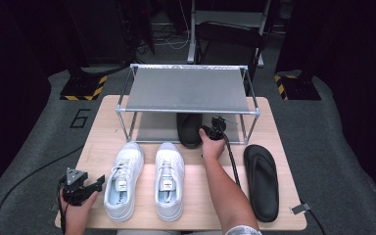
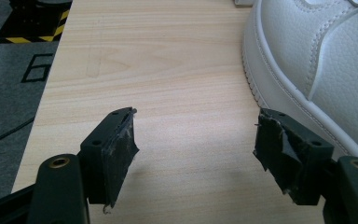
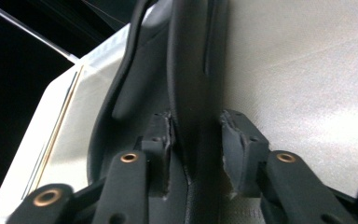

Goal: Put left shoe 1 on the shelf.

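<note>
Black flip-flop [image 1: 190, 129] being placed on rack [image 1: 188, 110] lower shelf, its edge pinched by right gripper [image 3: 196, 135]; left gripper [image 2: 196, 154] held spread, idle beside white sneaker [image 2: 317, 56]; release and withdrawal likely needed next.

Overhead light is falling evenly on the desk [image 1: 196, 215] while the surrounding room is sinking into near black; the white sneakers [image 1: 144, 178] are glaring slightly; in the right gripper view the close black strap [image 3: 193, 70] is blurring, and the shelf cloth [image 3: 307, 70] is shining softly.
</note>
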Demonstrator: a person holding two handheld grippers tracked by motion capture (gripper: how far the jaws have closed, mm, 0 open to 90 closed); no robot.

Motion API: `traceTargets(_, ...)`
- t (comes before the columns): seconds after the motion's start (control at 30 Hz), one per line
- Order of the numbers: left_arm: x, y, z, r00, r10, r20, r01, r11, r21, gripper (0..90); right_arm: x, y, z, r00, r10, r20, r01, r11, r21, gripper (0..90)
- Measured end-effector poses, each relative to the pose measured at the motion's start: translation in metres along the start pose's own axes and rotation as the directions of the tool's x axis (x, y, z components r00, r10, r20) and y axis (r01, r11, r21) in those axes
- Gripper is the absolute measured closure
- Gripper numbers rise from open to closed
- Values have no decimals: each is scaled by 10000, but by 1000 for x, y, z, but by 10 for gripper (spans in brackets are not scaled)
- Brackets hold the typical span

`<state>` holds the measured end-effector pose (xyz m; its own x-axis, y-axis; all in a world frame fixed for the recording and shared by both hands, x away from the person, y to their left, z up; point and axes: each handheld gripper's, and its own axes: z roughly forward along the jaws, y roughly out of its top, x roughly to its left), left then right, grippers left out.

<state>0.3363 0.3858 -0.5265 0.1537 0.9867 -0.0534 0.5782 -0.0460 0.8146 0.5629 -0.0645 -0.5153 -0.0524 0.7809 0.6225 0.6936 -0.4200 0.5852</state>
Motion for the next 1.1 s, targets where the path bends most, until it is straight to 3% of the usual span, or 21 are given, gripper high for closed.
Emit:
traceTargets(0.13, 0, 0, 0, 10000, 33, -23, -33, 10000, -43, 285, -3, 1, -2, 9991, -418, 74, 421, 9982, -436, 585)
traceTargets(0.2, 0, 0, 0, 10000, 20, -24, -20, 10000, -55, 285, -4, 0, -5, 9987, -435, -265, 420, 9976, -546, 585)
traceTargets(0.3, 0, 0, 0, 10000, -12, -36, 12, 10000, -51, 285, -3, -3, -10, 9983, -445, 375, 464, 9977, -491, 588)
traceTargets(0.33, 0, 0, 0, 10000, -35, -34, 35, 10000, -62, 285, -3, -4, -14, 9969, -747, 249, 758, 9961, -452, 593)
traceTargets(0.37, 0, 0, 0, 10000, 7, -47, -8, 10000, -88, 285, -2, -5, -16, 9971, -721, 244, 731, 9963, -456, 595)
traceTargets(0.4, 0, 0, 0, 10000, 10, -47, -11, 10000, -93, 285, 0, -8, -22, 9966, -776, -268, 759, 9954, -593, 599)
traceTargets(0.57, -1, 0, -1, 9999, 32, -109, -34, 9998, -177, 285, 1, -14, -39, 9928, -1193, -47, 1189, 9915, -526, 607)
traceTargets(0.63, -2, 0, 0, 9999, -21, -139, 17, 9997, -250, 285, 3, -17, -46, 9932, -1143, -230, 1134, 9928, -383, 608)
traceTargets(0.73, -1, 1, 0, 9999, 95, -140, -98, 9997, -213, 285, 7, -25, -65, 9921, -1196, -386, 1184, 9924, -332, 611)
traceTargets(0.93, -2, 2, -1, 9999, -34, -94, 33, 9999, -142, 285, 9, -41, -103, 9843, -1659, -607, 1637, 9857, -408, 620)
traceTargets(1.1, -3, 2, -1, 9999, 138, -68, -139, 9999, -95, 285, 1, -56, -130, 9860, -1458, -809, 1448, 9893, -174, 619)
